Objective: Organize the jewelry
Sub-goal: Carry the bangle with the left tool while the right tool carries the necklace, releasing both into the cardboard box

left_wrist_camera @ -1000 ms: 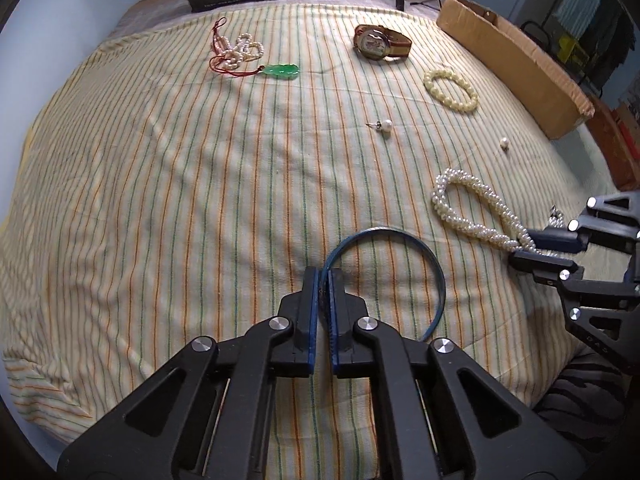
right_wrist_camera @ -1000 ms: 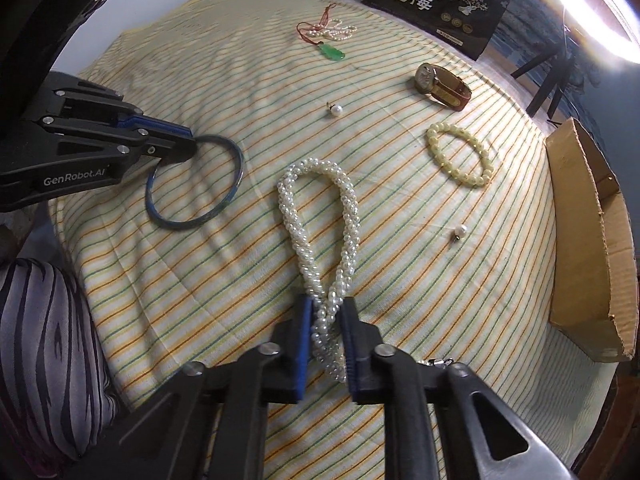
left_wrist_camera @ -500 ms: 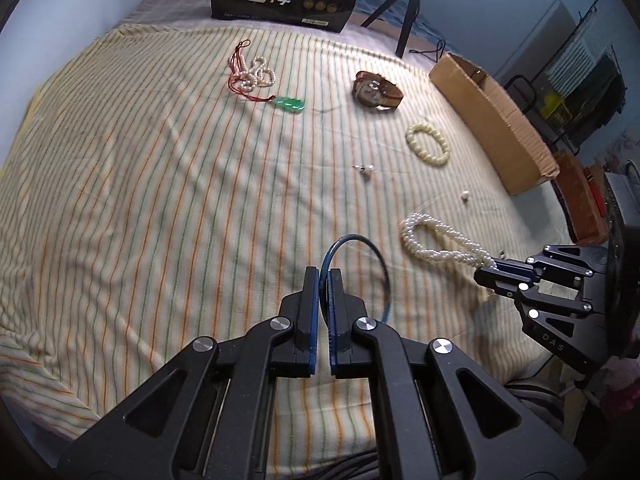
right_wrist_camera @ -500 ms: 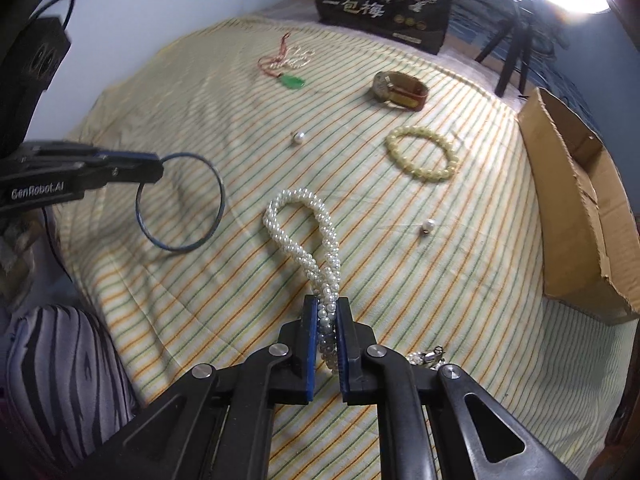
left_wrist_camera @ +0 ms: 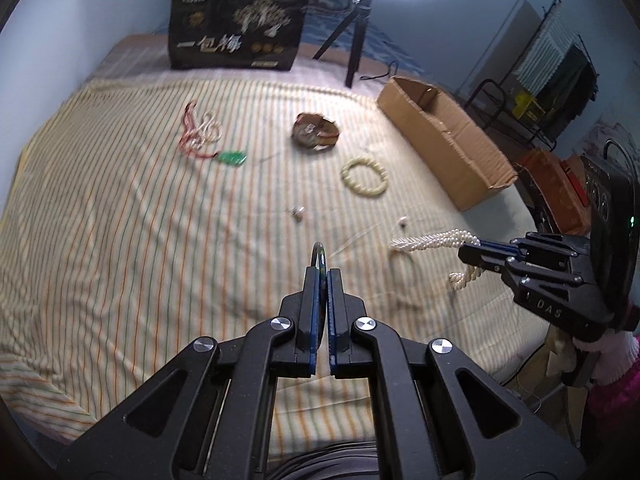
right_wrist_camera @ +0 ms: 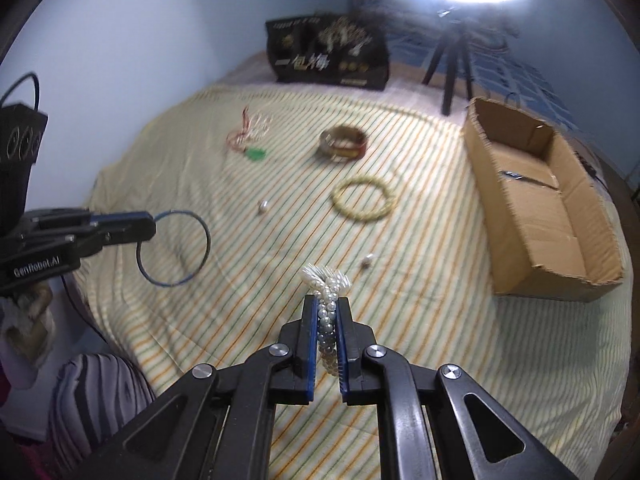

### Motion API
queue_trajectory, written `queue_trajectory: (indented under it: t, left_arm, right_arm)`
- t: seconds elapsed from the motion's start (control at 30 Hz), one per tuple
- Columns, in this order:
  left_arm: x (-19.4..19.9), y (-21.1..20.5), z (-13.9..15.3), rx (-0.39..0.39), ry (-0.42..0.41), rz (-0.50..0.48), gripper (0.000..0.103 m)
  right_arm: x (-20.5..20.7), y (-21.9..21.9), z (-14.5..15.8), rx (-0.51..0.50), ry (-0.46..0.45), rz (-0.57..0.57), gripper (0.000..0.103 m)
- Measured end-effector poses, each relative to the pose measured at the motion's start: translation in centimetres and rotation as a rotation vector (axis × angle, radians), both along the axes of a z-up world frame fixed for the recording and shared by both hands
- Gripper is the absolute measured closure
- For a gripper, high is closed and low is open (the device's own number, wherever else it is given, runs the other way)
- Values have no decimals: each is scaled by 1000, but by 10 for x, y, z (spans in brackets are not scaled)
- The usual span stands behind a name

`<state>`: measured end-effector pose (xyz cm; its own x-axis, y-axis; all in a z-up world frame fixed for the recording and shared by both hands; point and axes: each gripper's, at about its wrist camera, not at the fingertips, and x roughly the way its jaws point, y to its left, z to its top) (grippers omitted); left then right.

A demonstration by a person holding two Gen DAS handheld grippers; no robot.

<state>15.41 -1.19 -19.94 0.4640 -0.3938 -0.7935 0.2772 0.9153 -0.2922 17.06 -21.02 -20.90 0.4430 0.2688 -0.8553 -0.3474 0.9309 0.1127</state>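
Note:
My left gripper (left_wrist_camera: pixel 323 276) is shut on a thin blue bangle (left_wrist_camera: pixel 319 254), seen edge-on and lifted off the striped cloth; the bangle shows as a ring in the right wrist view (right_wrist_camera: pixel 174 247). My right gripper (right_wrist_camera: pixel 327 306) is shut on a twisted pearl necklace (right_wrist_camera: pixel 327 284), held above the cloth; it hangs from that gripper in the left wrist view (left_wrist_camera: pixel 434 239). Still on the cloth lie a cream bead bracelet (right_wrist_camera: pixel 363 198), a brown watch (right_wrist_camera: pixel 343 143), a red-cord green pendant (right_wrist_camera: pixel 255 154) and two loose pearl earrings (right_wrist_camera: pixel 263 207) (right_wrist_camera: pixel 367 261).
An open cardboard box (right_wrist_camera: pixel 540 204) lies along the right edge of the bed. A black gift box (right_wrist_camera: pixel 328 54) and a ring-light tripod (right_wrist_camera: pixel 454 68) stand at the back. The striped cloth (right_wrist_camera: pixel 420 320) covers the bed.
Both grippers have lifted up and back from the cloth, carrying the bangle and the pearl necklace. The bangle now stands edge-on to the left camera.

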Motion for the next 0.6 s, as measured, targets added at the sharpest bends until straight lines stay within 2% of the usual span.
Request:
queue_trajectory:
  t: [0.37, 0.6]
  left_arm:
    - [17, -37, 34, -10, -74, -67, 102]
    - [35, -75, 52, -26, -121, -120, 102]
  right_arm:
    - [5, -55, 52, 65, -113, -105, 97]
    - [23, -93, 69, 50, -160, -170, 97]
